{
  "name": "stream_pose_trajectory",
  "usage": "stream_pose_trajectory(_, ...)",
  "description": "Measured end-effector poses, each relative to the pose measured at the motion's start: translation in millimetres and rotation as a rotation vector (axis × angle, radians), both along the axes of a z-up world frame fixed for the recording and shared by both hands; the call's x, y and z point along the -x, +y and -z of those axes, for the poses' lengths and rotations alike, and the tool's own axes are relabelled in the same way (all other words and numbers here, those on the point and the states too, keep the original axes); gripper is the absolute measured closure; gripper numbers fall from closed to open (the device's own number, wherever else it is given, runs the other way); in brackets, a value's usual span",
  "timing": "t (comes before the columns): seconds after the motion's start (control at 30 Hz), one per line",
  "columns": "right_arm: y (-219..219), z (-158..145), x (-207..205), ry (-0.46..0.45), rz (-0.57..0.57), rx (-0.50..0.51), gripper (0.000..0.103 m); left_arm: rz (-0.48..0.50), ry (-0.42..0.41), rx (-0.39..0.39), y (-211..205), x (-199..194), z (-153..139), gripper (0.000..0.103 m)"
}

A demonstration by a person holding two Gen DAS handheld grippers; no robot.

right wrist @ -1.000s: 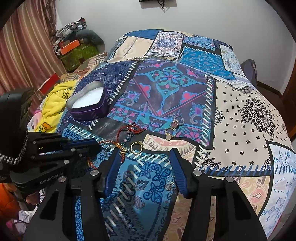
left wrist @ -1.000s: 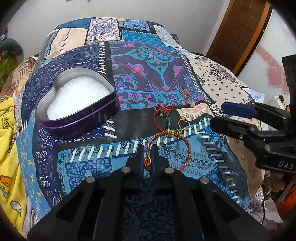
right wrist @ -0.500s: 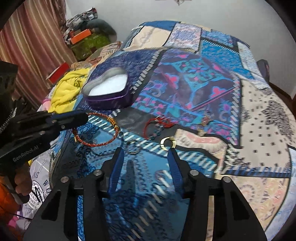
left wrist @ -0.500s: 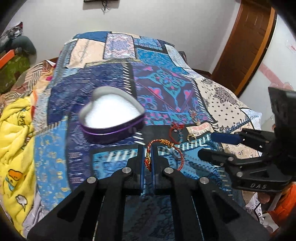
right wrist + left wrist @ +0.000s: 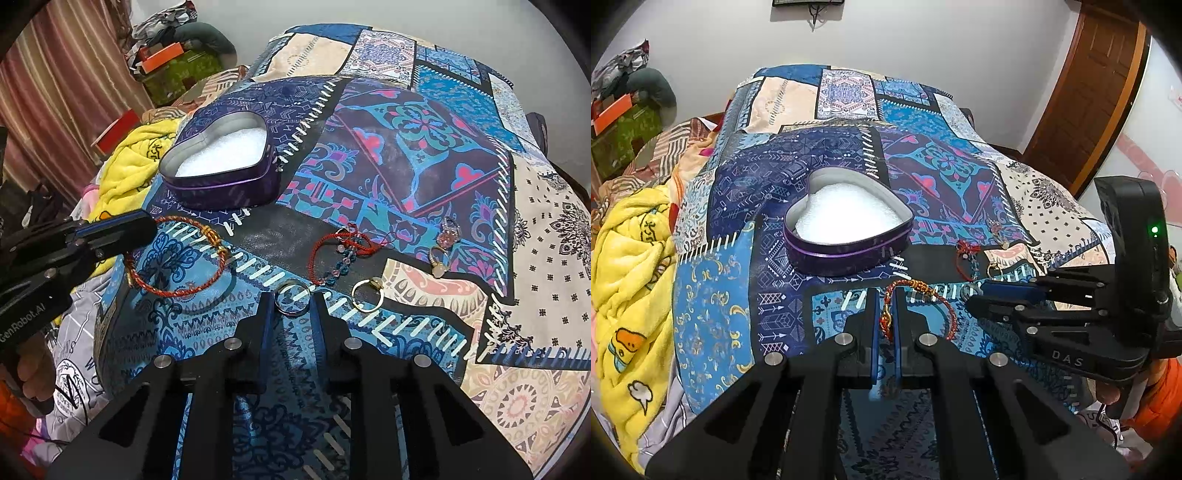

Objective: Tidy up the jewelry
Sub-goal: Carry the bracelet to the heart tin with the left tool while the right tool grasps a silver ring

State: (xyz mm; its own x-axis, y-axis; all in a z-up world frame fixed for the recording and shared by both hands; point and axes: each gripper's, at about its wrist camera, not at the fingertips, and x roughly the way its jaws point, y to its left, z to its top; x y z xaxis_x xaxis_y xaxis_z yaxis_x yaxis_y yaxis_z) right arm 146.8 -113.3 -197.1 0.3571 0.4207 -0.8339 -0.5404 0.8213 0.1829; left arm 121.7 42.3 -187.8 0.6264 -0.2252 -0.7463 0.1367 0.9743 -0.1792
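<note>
Right tongs [image 5: 292, 303] lowered around ring [image 5: 291, 302].

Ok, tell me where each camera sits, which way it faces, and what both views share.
Left wrist: rides the left gripper, looks down the bed at the heart tin; its fingers pinch the braided bracelet.
Right wrist: rides the right gripper, looks down at the silver ring between its closing fingers; a hand shows at left.
Shared: tin, bracelet, quilt, each other's gripper.
</note>
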Motion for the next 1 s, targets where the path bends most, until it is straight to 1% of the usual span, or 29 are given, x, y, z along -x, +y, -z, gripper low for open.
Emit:
stream_pose_trajectory(0.13, -4.1, -6.6, 1.6, -0.010, 0.016, -0.006, 0.085, -0.007, -0.026, 0.003, 0.3, 1.2, -8.0, 0.098)
stream_pose_trajectory(0.3, -8.5, -27.0, 4.6, -0.064, 0.035, -0.024, 0.085, -0.024, -0.064, 0.002, 3.0, 2.7, -21.8, 0.098)
stream_pose_trajectory(0.7, 0.0, -75.6, -0.1, -0.196, 0.061, -0.104, 0.085, -0.067, -0.213, -0.030, 11.9, 4.5, -66.9, 0.098)
stream_pose_trajectory(0.83, 5.5, -84.9, -5.9, -0.215, 0.058, -0.134, 0.085, -0.080, -0.251, -0.039, 16.3, 2.1, -76.7, 0.098)
stream_pose_trajectory(1.0, 17.4, -88.6, -12.2, -0.228, 0.038, -0.152, 0.085, -0.096, -0.271, -0.049, 23.6, -6.1, -80.5, 0.098)
